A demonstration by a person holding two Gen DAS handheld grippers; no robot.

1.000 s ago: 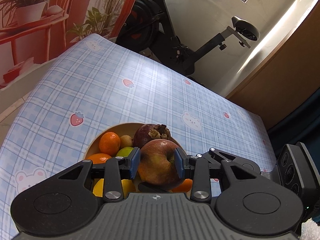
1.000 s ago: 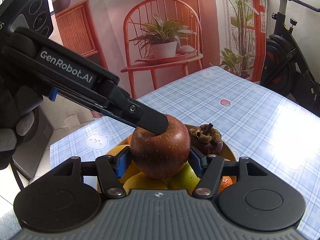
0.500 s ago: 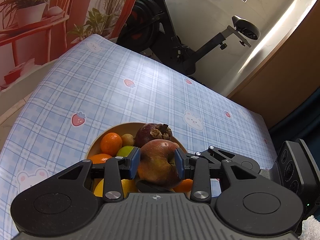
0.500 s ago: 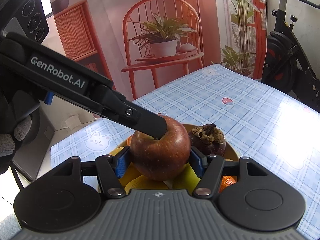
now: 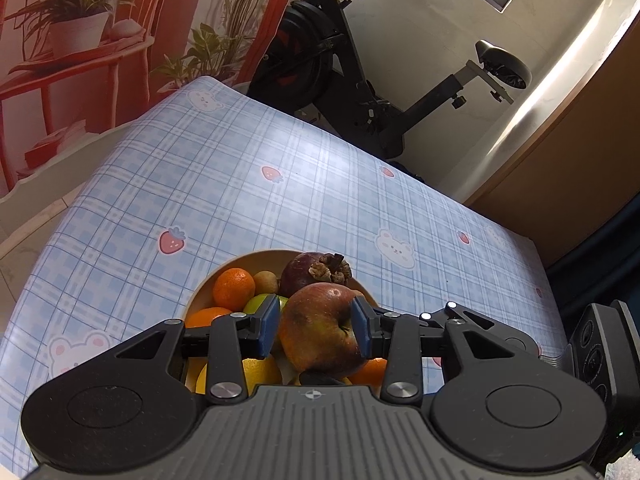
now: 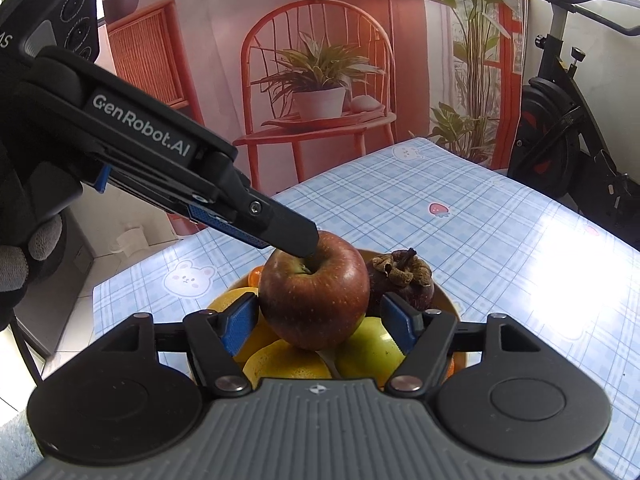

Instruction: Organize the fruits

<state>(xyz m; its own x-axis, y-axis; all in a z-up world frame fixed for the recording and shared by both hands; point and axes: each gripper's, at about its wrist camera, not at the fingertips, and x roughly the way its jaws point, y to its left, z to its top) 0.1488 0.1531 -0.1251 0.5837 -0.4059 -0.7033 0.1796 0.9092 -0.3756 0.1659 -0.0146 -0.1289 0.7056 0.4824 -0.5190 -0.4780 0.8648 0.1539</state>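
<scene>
A red apple (image 5: 322, 330) (image 6: 314, 294) sits on top of the fruit in a tan bowl (image 5: 256, 261). My left gripper (image 5: 314, 326) holds it top and bottom, one finger (image 6: 276, 230) pressed at the stem hollow. My right gripper (image 6: 318, 322) has opened; its blue pads stand a little off the apple's sides. A dark mangosteen (image 5: 316, 274) (image 6: 400, 280), tangerines (image 5: 234, 288), a small brown fruit (image 5: 267, 281), a green fruit (image 6: 370, 346) and yellow citrus (image 6: 286, 360) fill the bowl.
The bowl stands near the front of a table with a blue checked cloth (image 5: 240, 184). An exercise bike (image 5: 360, 76) stands beyond the far edge. A red chair backdrop with a potted plant (image 6: 320, 80) lies behind the table.
My right gripper's pads have parted from the apple's sides. The left gripper keeps its hold on the apple, which has tipped slightly.
</scene>
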